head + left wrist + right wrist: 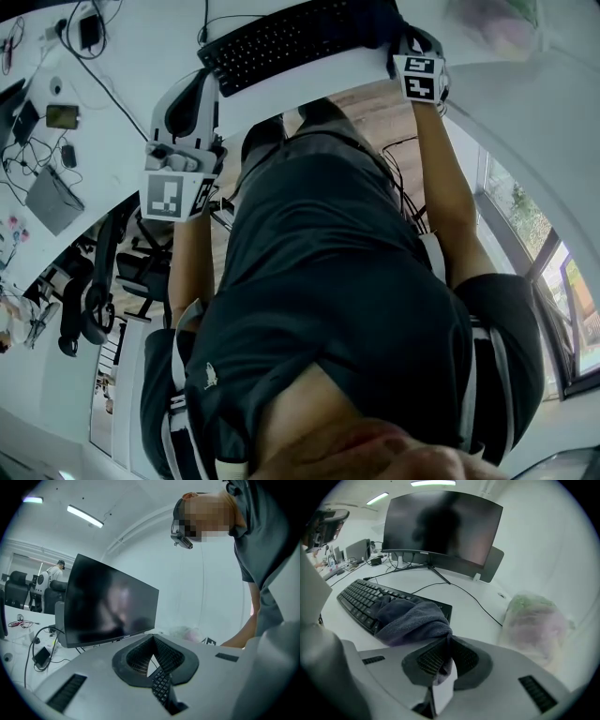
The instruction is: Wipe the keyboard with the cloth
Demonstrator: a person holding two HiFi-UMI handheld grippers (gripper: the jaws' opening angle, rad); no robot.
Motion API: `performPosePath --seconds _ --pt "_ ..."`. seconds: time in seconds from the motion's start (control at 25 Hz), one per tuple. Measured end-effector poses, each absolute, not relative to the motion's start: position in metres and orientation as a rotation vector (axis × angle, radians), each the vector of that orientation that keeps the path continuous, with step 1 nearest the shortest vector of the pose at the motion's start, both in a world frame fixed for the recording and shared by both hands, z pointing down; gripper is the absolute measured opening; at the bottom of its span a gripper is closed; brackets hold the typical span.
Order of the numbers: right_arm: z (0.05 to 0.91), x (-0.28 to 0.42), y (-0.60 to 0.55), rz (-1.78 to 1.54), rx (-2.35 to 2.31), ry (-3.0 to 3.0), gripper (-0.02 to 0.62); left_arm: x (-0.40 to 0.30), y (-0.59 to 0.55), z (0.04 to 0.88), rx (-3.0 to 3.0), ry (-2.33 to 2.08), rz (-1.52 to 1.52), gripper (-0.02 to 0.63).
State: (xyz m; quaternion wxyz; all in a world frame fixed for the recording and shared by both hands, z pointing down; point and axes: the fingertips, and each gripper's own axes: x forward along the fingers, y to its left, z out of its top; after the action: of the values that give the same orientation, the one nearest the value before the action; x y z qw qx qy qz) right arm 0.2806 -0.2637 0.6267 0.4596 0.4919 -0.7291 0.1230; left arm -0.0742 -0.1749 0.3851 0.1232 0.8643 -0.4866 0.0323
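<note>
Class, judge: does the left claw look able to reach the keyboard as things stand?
Probably yes: the left claw sits near the left end of the keyboard with only desk between; the cloth in the right claw lies at the other end.

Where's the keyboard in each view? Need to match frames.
Head view: keyboard at top centre, angled.
Left gripper view: bottom centre, a sliver of keys behind the left claw.
Right gripper view: left of centre, right end under the cloth.
Shared landmark: plastic bag.
</note>
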Motion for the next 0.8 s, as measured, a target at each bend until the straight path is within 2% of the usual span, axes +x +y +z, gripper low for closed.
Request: performPosePath --seconds 0.28,0.48,0.64,0.8 --pt "0.627 0.254 -0.326 0.18 1.216 -1.816 0.031 -0.072 -0.177 0.386 2.522 -1.417 0.103 0.003" --pt "0.617 0.225 -0.31 0.147 1.109 -1.878 0.031 -0.074 -0.179 0.385 2.51 -1.427 0.094 0.003" --pt "0.626 0.24 -0.285 0.129 1.069 -1.865 0.031 -0.077 -0.179 0.386 2.508 -1.425 0.09 0.003" --pt "0.628 0.257 -0.316 0.117 1.107 -1.824 0.031 -0.079 -0.177 0.388 2.509 -1.421 0.095 0.004"
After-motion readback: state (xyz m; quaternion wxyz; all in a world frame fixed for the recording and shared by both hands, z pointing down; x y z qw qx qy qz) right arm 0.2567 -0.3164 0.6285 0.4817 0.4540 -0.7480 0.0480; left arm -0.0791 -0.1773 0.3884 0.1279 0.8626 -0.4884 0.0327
